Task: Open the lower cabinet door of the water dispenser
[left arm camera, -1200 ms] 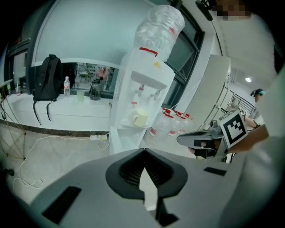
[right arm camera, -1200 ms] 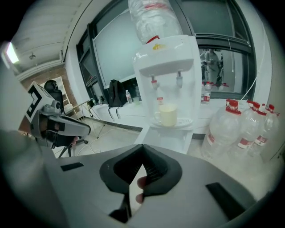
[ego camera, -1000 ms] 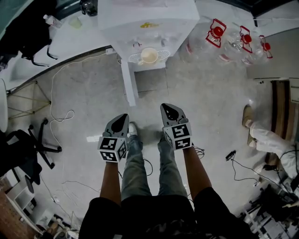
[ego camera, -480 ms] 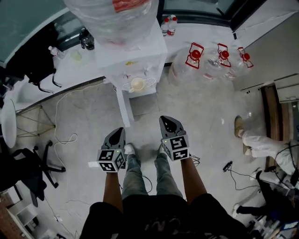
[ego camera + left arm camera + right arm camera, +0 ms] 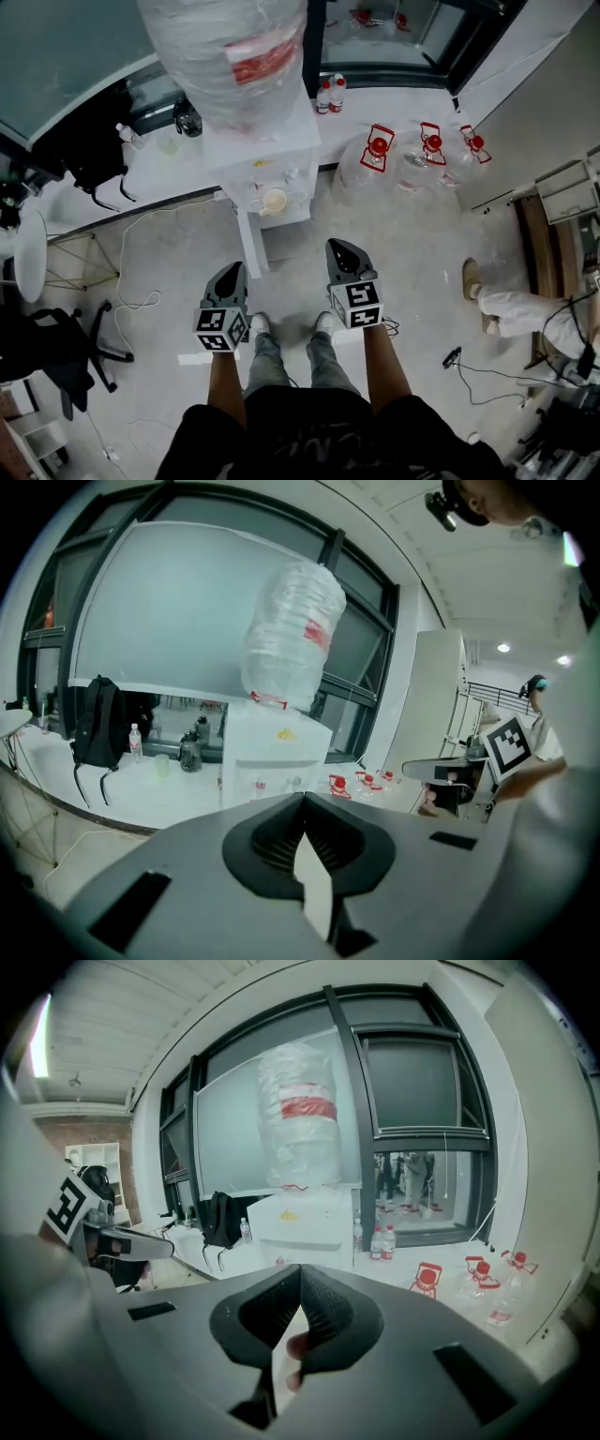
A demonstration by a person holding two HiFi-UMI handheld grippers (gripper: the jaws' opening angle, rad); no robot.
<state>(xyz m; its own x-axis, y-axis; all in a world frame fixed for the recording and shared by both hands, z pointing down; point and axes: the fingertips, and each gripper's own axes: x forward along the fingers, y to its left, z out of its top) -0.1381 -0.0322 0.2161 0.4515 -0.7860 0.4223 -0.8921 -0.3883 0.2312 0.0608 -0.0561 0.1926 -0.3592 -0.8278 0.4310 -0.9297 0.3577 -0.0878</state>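
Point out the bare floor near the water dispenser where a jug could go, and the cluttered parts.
Free: the floor right of the water dispenser, in front of the empty jugs. Crowded: left, the white cable and office chair; far right, black cables.

Soft, even light is filling the head view. The pale floor (image 5: 403, 244) is giving off a mild sheen, the lower corners are sinking into shadow, and the white dispenser (image 5: 270, 157) is washing out a little. Both gripper views are bending hard at the edges — window frames (image 5: 347, 1101) are curving and black is ringing the corners. Ceiling lamps (image 5: 504, 648) are flaring at the right of the left gripper view, and a strip light (image 5: 41, 1040) is flaring at the upper left of the right one. The near jaws are blurring.
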